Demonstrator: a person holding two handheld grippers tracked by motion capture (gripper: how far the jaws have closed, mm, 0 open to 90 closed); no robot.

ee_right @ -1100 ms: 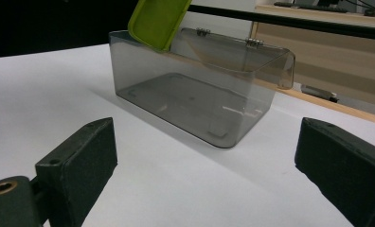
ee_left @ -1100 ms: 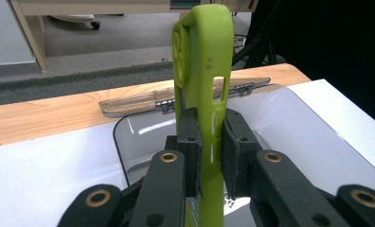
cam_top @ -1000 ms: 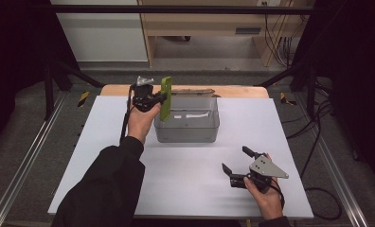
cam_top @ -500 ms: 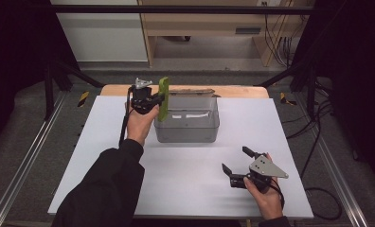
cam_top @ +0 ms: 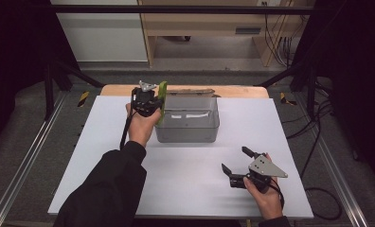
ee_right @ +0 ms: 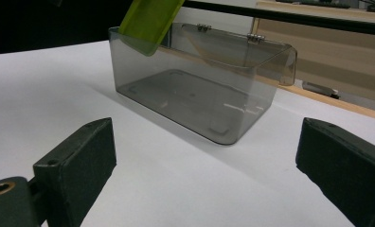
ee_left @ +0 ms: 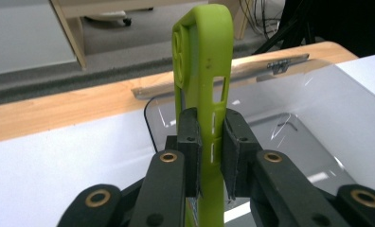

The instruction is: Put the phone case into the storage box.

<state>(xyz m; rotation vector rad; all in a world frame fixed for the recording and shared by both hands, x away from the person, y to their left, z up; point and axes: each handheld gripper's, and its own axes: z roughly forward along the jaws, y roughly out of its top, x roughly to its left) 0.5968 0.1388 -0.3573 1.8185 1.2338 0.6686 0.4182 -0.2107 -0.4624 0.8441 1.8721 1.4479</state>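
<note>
A lime-green phone case (cam_top: 162, 99) stands on edge between the pads of my left gripper (cam_top: 158, 107), which is shut on it. The case hangs over the left rim of a clear smoky plastic box (cam_top: 188, 135) at the back middle of the white table. In the left gripper view the case (ee_left: 205, 71) rises upright from my left gripper (ee_left: 211, 138), with the box (ee_left: 294, 113) behind it. My right gripper (cam_top: 235, 159) rests open near the front right, holding nothing. In the right gripper view, my right gripper (ee_right: 204, 158) faces the box (ee_right: 200, 101), with the case (ee_right: 150, 19) at the box's upper left corner.
The box's lid (ee_right: 233, 45) hangs open from hinges at its back. A wooden board (cam_top: 233, 91) runs along the table's far edge. Metal rails (cam_top: 31, 151) flank the table, and cables (cam_top: 318, 142) lie on the floor to the right.
</note>
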